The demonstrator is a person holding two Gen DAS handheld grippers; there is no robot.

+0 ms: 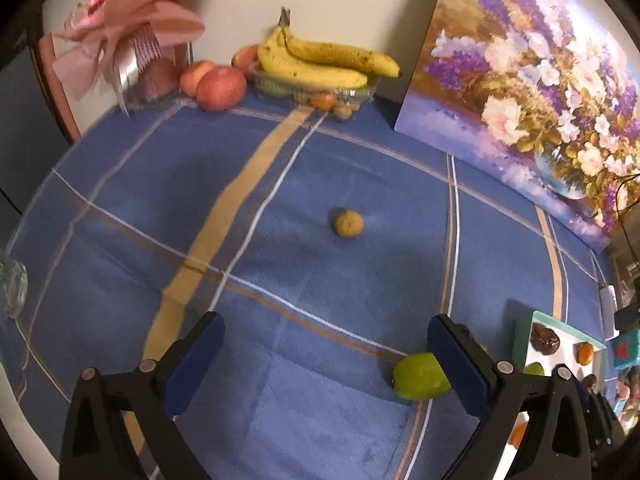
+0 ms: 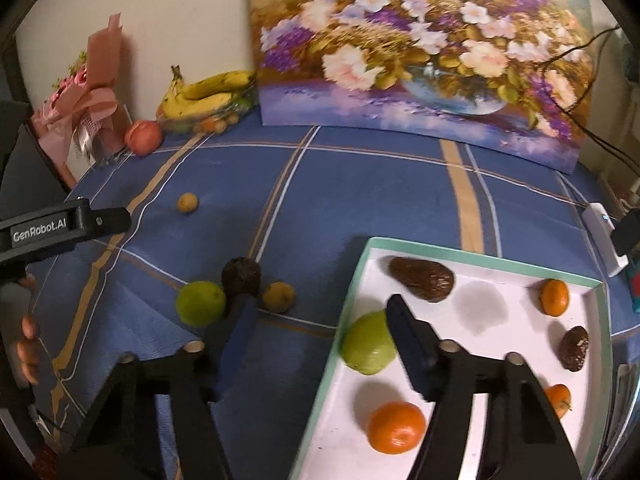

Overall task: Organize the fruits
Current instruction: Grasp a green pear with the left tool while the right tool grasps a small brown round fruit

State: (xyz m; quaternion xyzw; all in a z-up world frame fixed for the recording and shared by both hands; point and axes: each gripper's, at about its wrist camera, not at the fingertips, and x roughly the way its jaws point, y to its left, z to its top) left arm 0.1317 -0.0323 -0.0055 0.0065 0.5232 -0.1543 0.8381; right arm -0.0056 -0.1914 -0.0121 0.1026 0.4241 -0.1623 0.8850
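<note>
A white tray (image 2: 500, 276) with a teal rim holds a green fruit (image 2: 366, 346), oranges (image 2: 396, 427) and dark avocados (image 2: 422, 278). Loose on the blue cloth lie a green fruit (image 2: 200, 303), a dark avocado (image 2: 241, 275) and two small yellow-brown fruits (image 2: 279, 297) (image 2: 187, 203). My right gripper (image 2: 320, 312) is open and empty above the tray's left edge. My left gripper (image 1: 324, 332) is open and empty over the cloth. The green fruit (image 1: 418, 376) lies by its right finger and the small fruit (image 1: 349, 223) ahead of it.
At the back stand a clear container with bananas (image 1: 320, 60), red apples (image 1: 220, 87), a pink bouquet (image 1: 132, 36) and a flower painting (image 2: 420, 52). A white charger and cables (image 2: 604, 236) lie at the right edge. A glass (image 1: 12, 284) is at the left.
</note>
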